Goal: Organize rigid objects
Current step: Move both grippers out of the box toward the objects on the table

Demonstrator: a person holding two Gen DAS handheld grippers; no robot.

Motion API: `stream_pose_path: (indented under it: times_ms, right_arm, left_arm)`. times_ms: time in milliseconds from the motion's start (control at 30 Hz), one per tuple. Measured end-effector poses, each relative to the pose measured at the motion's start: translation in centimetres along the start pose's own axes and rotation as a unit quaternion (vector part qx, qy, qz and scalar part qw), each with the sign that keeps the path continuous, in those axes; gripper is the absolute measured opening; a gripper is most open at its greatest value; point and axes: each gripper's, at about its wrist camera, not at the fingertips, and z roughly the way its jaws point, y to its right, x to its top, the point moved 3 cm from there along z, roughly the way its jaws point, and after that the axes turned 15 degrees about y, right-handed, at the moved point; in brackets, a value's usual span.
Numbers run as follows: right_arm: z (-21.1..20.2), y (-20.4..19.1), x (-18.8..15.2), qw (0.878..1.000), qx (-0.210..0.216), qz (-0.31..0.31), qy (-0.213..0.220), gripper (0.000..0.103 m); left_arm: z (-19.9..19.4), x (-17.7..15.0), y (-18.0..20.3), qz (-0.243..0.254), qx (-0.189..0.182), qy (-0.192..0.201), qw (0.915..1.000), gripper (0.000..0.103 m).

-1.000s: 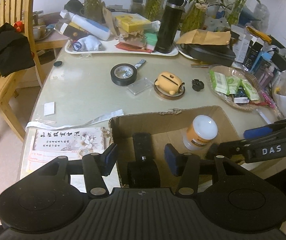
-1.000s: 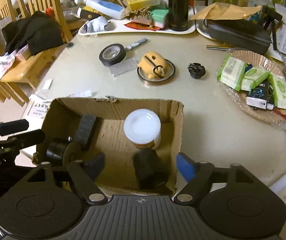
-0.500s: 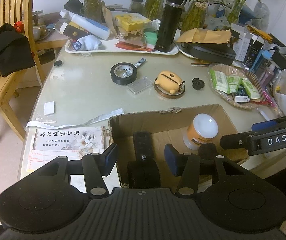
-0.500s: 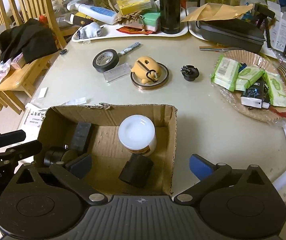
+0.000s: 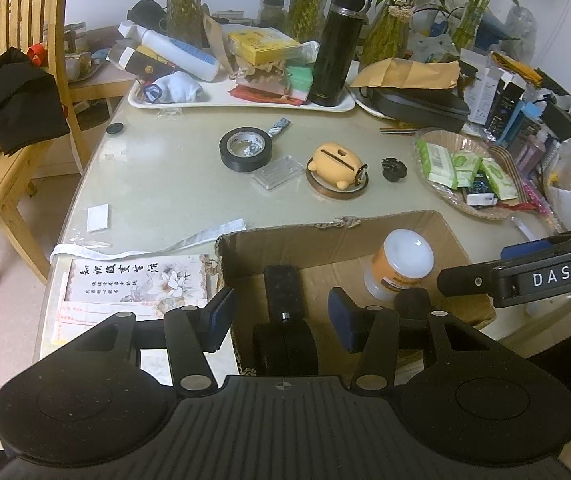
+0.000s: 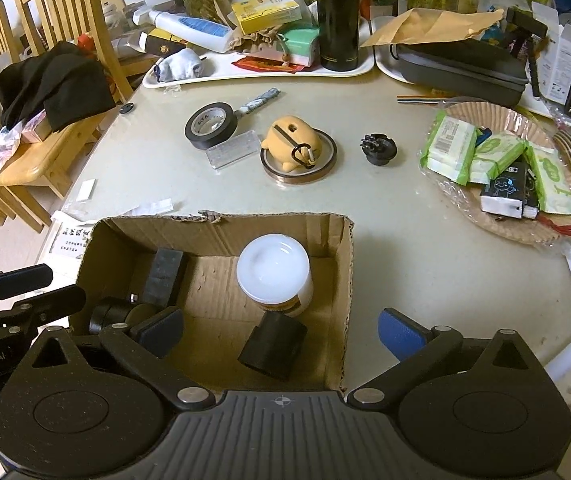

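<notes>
right hand-held gripper point(image 6: 281, 330) wide open over cardboard box point(image 6: 347, 280), jaws just opened, nothing gripped. in box: white-lid jar point(image 6: 275, 276) upright, black block point(image 6: 271, 346) just below it, black bar point(image 6: 164, 276) at left. tape roll point(image 6: 210, 125) & yellow pig point(image 6: 291, 144) on bench point(image 6: 385, 208) beyond.

Open cardboard box point(image 6: 341, 280) – white-lidded jar point(image 6: 273, 276) upright, black cylinder point(image 6: 271, 346) lying beside it

Wooden chair point(image 5: 13, 92) draped with black cloth point(image 5: 9, 96), glass vases of green plants point(image 5: 389, 28) along the wall, printed paper sheet point(image 5: 133, 280) at the table point(image 5: 157, 184) edge, basket of green tissue packs point(image 6: 497, 160)
</notes>
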Motion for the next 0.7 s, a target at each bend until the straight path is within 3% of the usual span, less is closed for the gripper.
stream_pose_path:
  times_ms: [233, 333, 433, 700]
  right_arm:
    - [0.0, 0.2, 0.2, 1.0, -0.005, 0.002, 0.002, 0.103]
    - [0.0, 0.5, 0.4, 1.0, -0.009, 0.008, 0.004, 0.103]
    - [0.0, 1.0, 0.7, 1.0, -0.011, 0.019, 0.008, 0.103]
    - [0.2, 2.6, 2.4, 0.998, -0.011, 0.054, 0.036, 0.103]
  left_arm:
    - [0.1, 0.0, -0.3, -0.005, 0.004, -0.004, 1.0, 0.051]
    - [0.2, 0.0, -0.3, -0.006, 0.007, -0.005, 0.9999, 0.056]
    - [0.1, 0.2, -0.4, -0.007, 0.008, -0.003, 0.9999, 0.068]
    - [0.3, 0.6, -0.4, -0.008, 0.021, 0.002, 0.9997, 0.069]
